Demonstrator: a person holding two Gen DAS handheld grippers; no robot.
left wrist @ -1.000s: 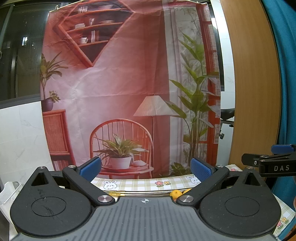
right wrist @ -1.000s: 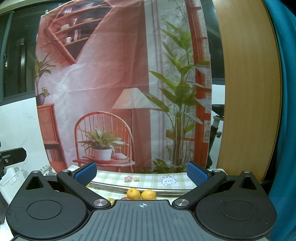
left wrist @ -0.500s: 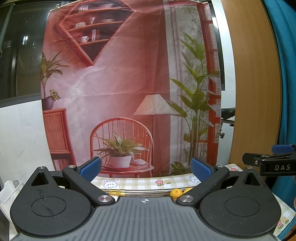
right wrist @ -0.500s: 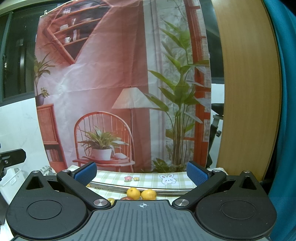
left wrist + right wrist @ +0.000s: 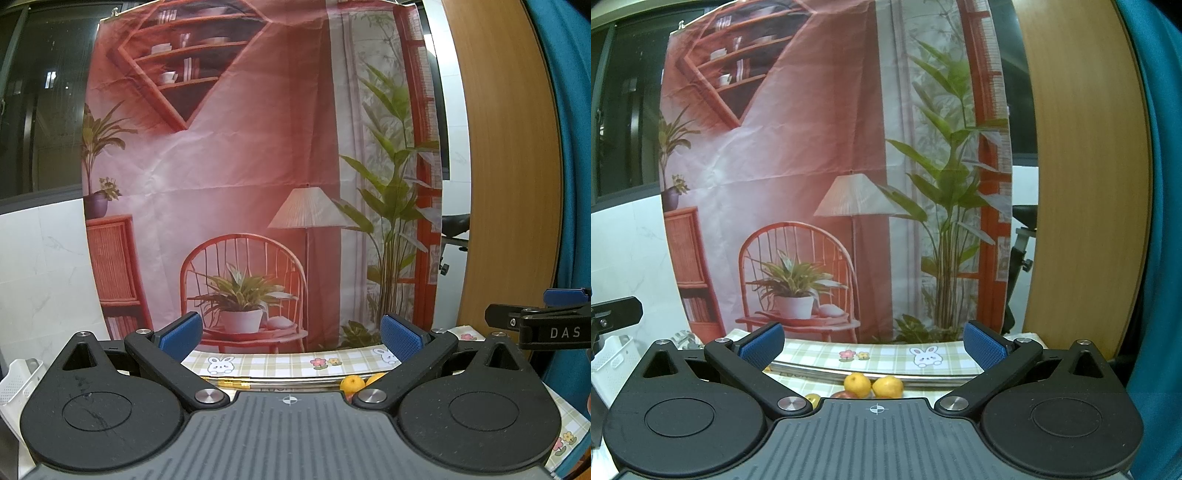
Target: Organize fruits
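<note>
Printed fabric backdrop [image 5: 236, 155] of a pink room with chair, lamp and plants fills both views; a curved wooden panel [image 5: 1082, 184] stands to its right.

Checked green-and-cream tablecloth [image 5: 886, 356] with rabbit and flower prints covers the table low in frame. A white perforated plastic basket [image 5: 18, 380] sits at the table's left edge.

Left gripper [image 5: 290, 334]: blue-padded fingers spread wide, nothing between them, held level above the cloth. Right gripper [image 5: 873, 341]: likewise spread wide and empty.

Two round yellow-orange citrus fruits [image 5: 873, 384] lie touching side by side on the cloth just ahead of the right gripper's body, with a reddish fruit [image 5: 844, 394] and a small yellow one [image 5: 812, 398] partly hidden at the body's edge. From the left wrist the same citrus pair shows near its right finger.

Step, as judged: approach, nothing grasped yet. The next move calls for tipping a gripper down toward the fruit and centring one piece between the pads.

Orientation: the citrus are near-spherical, no clear long axis; the pair's line runs left-right across the right wrist view. Stem direction too small to tell.
</note>
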